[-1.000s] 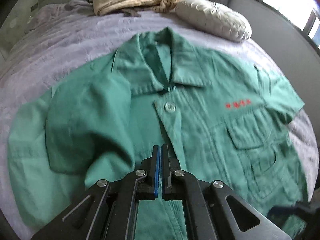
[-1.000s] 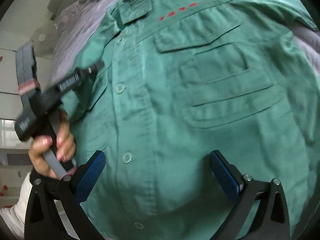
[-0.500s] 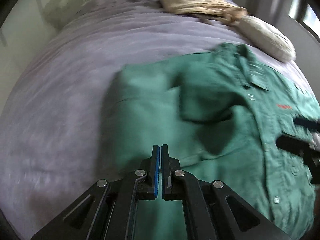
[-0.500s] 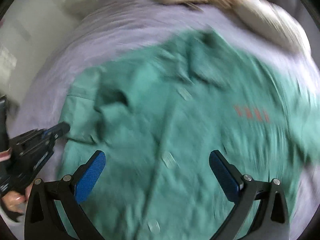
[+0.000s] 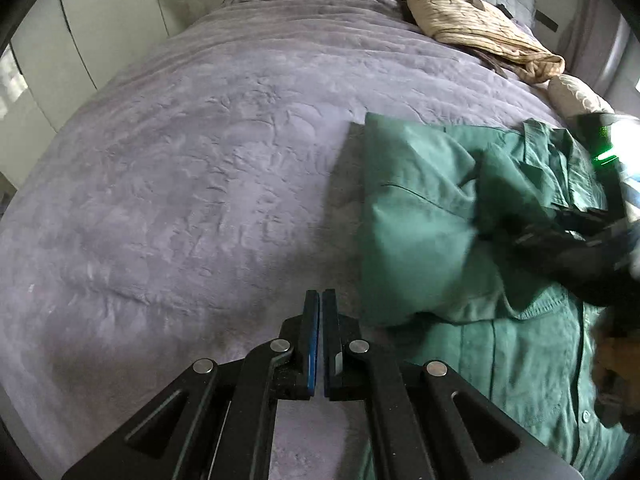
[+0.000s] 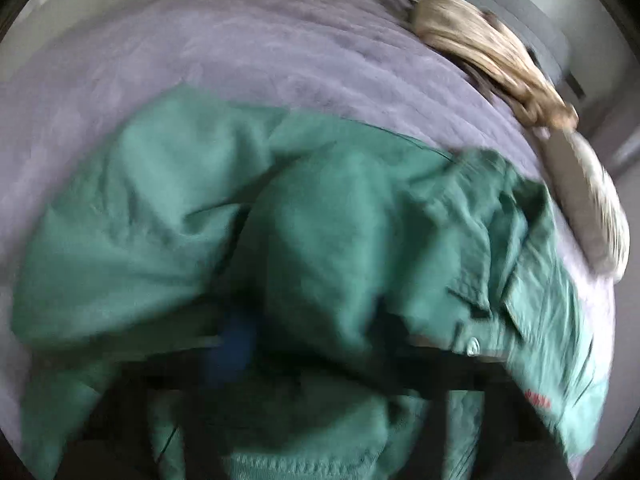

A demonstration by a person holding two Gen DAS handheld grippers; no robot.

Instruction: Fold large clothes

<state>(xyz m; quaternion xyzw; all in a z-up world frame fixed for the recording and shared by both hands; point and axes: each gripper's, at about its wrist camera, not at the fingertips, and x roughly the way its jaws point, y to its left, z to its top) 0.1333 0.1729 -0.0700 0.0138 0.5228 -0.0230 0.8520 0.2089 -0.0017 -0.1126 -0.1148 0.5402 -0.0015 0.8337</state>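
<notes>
Green cotton fills most of what there is to count: one jacket (image 5: 420,216), lying on the right part of one purple quilted bedspread (image 5: 200,160). One sleeve (image 5: 516,196) is folded in across the chest. At the head of the bed sit one beige bundle of cloth (image 5: 480,28) and, just beside it, one pale cushion (image 5: 576,96). Two grippers are in play.

The left wrist view shows the left gripper (image 5: 320,304) with its blue-padded fingers pressed together and nothing between them, hovering over bare bedspread just left of the jacket's folded edge. That same view catches the right gripper (image 5: 560,240) from outside, as a dark blurred shape low over the jacket's front, with a green light (image 5: 604,156) glowing on it; it also shows two buttons (image 5: 586,416) on the lower placket and white cupboard doors (image 5: 80,40) beyond the bed.

The right wrist view is smeared by motion but gives what the other lacks: the collar (image 6: 520,240), one button (image 6: 472,346) under it, and red lettering (image 6: 538,400) on the chest. Its own fingers are dark streaks with one blue pad (image 6: 232,344) showing and green cloth bulging over the space between them. Whether they are apart or pinching the sleeve, I cannot tell.
</notes>
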